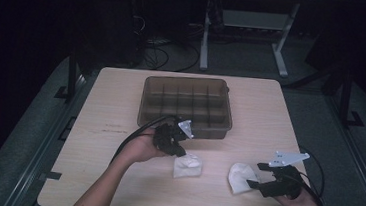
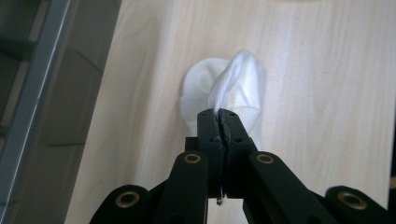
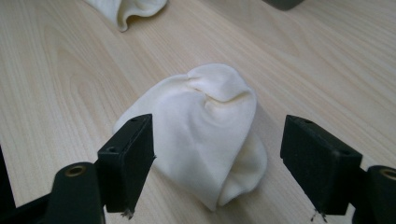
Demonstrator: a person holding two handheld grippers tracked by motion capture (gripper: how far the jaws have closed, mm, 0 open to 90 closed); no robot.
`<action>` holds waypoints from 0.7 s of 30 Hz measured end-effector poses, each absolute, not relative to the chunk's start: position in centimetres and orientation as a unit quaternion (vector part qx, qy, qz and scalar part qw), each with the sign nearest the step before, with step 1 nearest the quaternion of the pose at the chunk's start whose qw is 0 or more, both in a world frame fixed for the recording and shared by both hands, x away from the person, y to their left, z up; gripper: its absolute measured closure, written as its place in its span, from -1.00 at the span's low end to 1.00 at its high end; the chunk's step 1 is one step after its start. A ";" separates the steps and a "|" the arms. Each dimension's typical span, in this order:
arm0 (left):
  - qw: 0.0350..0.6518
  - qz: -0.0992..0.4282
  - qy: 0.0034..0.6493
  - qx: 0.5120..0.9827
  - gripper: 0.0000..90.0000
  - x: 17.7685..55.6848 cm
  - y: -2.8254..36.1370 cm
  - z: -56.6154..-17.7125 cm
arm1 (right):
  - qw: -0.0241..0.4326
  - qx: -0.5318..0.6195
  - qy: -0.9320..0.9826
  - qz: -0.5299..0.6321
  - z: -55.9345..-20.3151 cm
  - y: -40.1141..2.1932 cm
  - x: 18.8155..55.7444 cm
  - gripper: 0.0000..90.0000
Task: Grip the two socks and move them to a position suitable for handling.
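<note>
pinching a fold of the left white cloth (image 2: 236, 81), the left gripper (image 2: 218, 115) has its jaws pressed together on the fabric, which lies bunched on the pale wood surface (image 1: 110, 106) just in front of the brown divided bin (image 1: 187, 103). the right gripper (image 3: 217, 161) hangs with its jaws spread wide, one on either side of the right white cloth (image 3: 205, 130), a crumpled mound near the surface's right edge.

A brown divided tray (image 1: 187, 103) sits at the tabletop's (image 1: 104, 176) upper centre. Lower down, each hand-held gripper, left (image 1: 180, 152) and right (image 1: 253, 183), meets a white cloth: one (image 1: 187, 166) centre, one (image 1: 238, 177) right.
</note>
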State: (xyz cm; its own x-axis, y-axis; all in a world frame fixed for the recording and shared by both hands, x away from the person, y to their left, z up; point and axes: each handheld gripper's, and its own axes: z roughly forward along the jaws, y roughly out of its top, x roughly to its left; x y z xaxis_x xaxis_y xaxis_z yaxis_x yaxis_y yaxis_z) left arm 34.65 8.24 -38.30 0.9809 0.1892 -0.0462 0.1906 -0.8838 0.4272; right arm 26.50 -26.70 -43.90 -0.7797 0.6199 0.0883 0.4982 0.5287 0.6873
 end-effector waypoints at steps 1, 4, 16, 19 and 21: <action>0.222 0.000 0.097 0.970 0.97 34.4 8.2 -38.1 | 0.084 0.321 0.870 0.364 -43.9 -26.7 26.5 -0.44; 0.227 0.007 0.082 0.970 0.97 33.1 8.2 -37.3 | 0.082 0.325 0.870 0.362 -44.0 -26.7 26.3 -0.44; 0.220 -0.020 0.053 0.974 0.81 29.4 7.9 -37.9 | 0.083 0.323 0.874 0.353 -44.2 -26.5 26.3 -0.44; 0.219 -0.033 0.049 0.974 0.75 28.7 7.7 -38.4 | 0.086 0.324 0.875 0.349 -44.3 -26.6 26.3 -0.44; 0.223 -0.038 0.046 0.973 0.73 28.3 7.7 -38.4 | 0.085 0.325 0.874 0.352 -44.2 -26.7 26.4 -0.44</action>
State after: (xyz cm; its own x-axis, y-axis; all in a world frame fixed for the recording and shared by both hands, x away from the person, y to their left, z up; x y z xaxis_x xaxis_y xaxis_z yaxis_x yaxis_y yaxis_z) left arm 28.28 7.65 -38.45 0.9928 0.0728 -0.0950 0.1069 -0.8965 0.4300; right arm 26.36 -26.71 -44.23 -0.7741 0.6280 0.0798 0.5083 0.5413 0.6698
